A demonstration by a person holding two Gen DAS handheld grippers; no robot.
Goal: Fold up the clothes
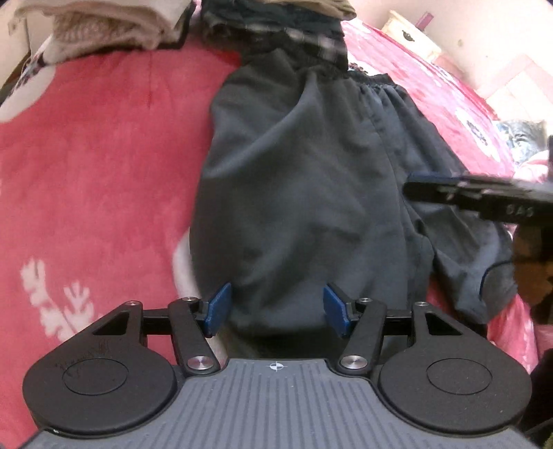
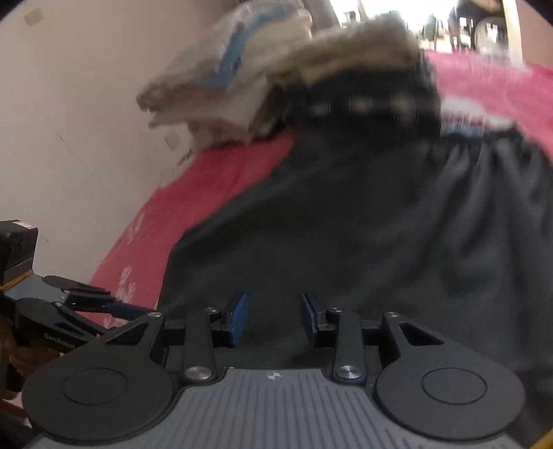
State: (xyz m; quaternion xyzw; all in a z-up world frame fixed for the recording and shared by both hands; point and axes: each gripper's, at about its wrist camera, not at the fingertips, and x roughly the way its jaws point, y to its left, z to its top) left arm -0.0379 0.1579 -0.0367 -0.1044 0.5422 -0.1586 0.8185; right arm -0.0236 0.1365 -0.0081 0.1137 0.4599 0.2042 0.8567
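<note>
Both grippers, left and right, hover with jaws apart, empty, over dark shorts.

We count one dark grey pair of shorts; one red blanket; two tools, left tool and right tool; two heaps of folded clothes, one pale, one dark.

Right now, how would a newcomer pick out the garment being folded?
Find the red blanket with white flower prints. Across its middle lie dark grey shorts, their gathered elastic waistband towards the stacked clothes at the far end. Unlike that stack, they lie spread out alone.
</note>
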